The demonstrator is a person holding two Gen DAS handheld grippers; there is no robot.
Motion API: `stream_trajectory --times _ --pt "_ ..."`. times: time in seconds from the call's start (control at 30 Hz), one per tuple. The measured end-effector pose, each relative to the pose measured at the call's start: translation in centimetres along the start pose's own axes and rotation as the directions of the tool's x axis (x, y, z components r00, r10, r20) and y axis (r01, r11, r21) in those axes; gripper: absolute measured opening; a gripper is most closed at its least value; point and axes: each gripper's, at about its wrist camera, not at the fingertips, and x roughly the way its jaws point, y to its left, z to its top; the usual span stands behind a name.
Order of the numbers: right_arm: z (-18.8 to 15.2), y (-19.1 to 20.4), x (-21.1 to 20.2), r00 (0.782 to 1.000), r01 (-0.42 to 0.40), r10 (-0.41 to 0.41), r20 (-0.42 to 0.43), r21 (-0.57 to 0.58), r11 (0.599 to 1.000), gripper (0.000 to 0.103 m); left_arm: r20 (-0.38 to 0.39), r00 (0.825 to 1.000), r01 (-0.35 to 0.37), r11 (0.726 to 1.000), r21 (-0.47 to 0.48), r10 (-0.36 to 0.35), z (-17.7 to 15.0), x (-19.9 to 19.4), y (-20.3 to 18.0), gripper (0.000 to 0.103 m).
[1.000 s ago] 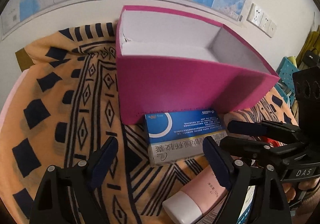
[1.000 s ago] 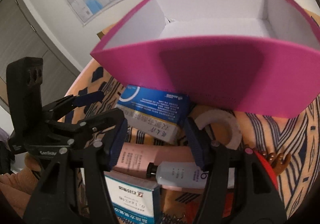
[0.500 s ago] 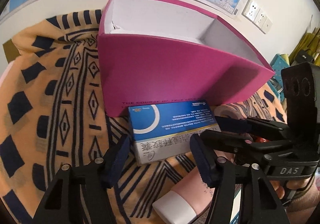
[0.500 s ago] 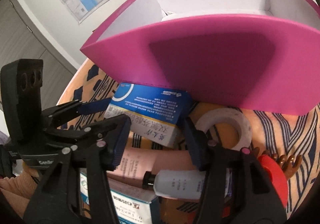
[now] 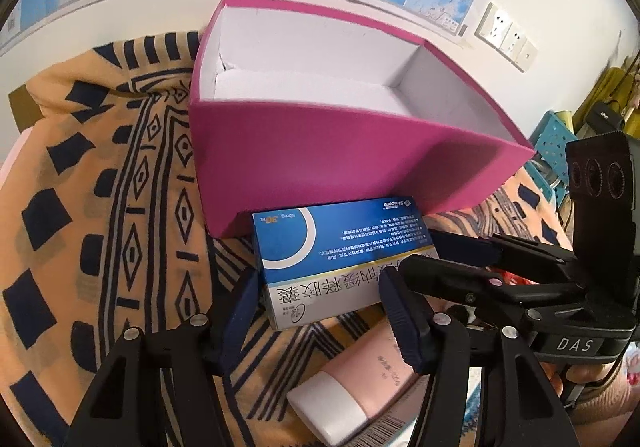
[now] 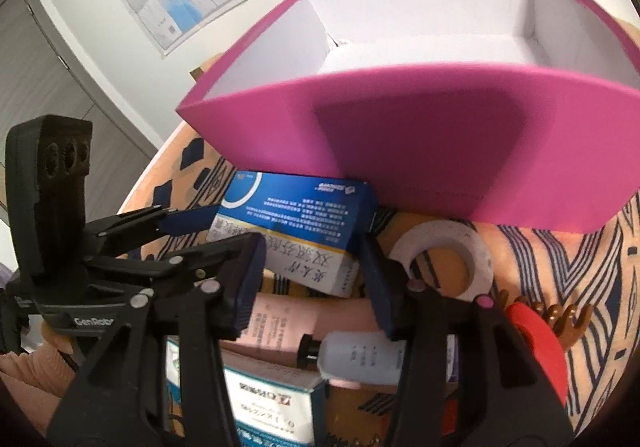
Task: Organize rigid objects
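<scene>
Centrally, blue carton (image 5: 340,259) against pink box (image 5: 344,167), left gripper (image 5: 316,307) fingers spread around carton, right gripper (image 6: 312,267) fingers likewise spread around it, neither clamping.

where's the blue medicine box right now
In both wrist views the blue medicine box lies on the patterned cloth against the front wall of the pink box, between the open fingers of the left claw, with the pink tube just nearer.
</scene>
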Motion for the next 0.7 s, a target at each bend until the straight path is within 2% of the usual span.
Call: stream_trajectory --times 0.33,0.7 --pt "0.1 0.9 -3.9 0.998 -0.006 0.008 0.063 -0.023 1.000 0.051 0.064 0.998 0.012 0.998 0.062 -0.016 0.4 -3.2 -2.7 0.064" --pt "1.9 3.8 -8.8 0.983 0.027 -0.007 0.181 -0.105 0.994 0.051 0.152 0.987 0.039 0.995 0.095 -0.054 3.0 -6.6 -4.2 0.066"
